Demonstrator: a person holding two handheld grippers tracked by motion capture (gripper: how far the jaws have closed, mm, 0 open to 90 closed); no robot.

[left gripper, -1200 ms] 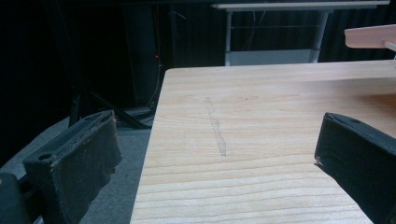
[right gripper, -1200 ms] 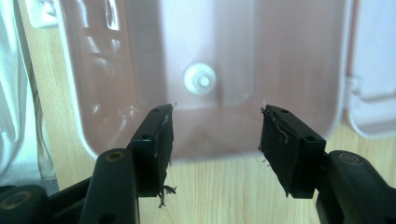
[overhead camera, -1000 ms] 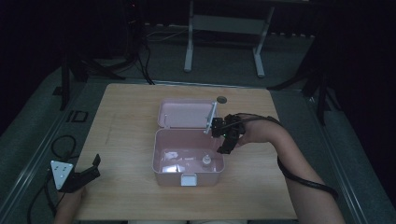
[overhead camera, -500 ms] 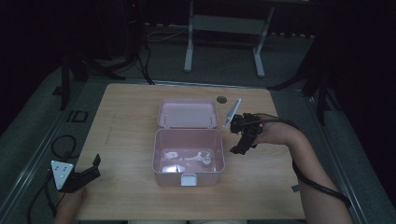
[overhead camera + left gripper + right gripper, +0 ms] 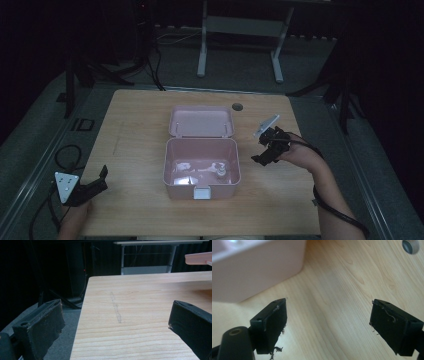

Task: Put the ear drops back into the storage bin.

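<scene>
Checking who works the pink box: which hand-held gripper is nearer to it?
Right. The right hand-held gripper hangs just off the right wall of the pink box, jaws open and empty. The left hand-held gripper sits farther away at the table's front left corner.

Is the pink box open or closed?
Open: the pink box has its lid folded back flat on the table, and small items lie inside.

Pink box (image 5: pixel 202 167) w/ raised lid mid-table; sides free.

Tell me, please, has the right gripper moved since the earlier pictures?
Yes. The right gripper has moved from above the pink box rightward to the bare table beside it, its fingers just opened, nothing between them.
</scene>
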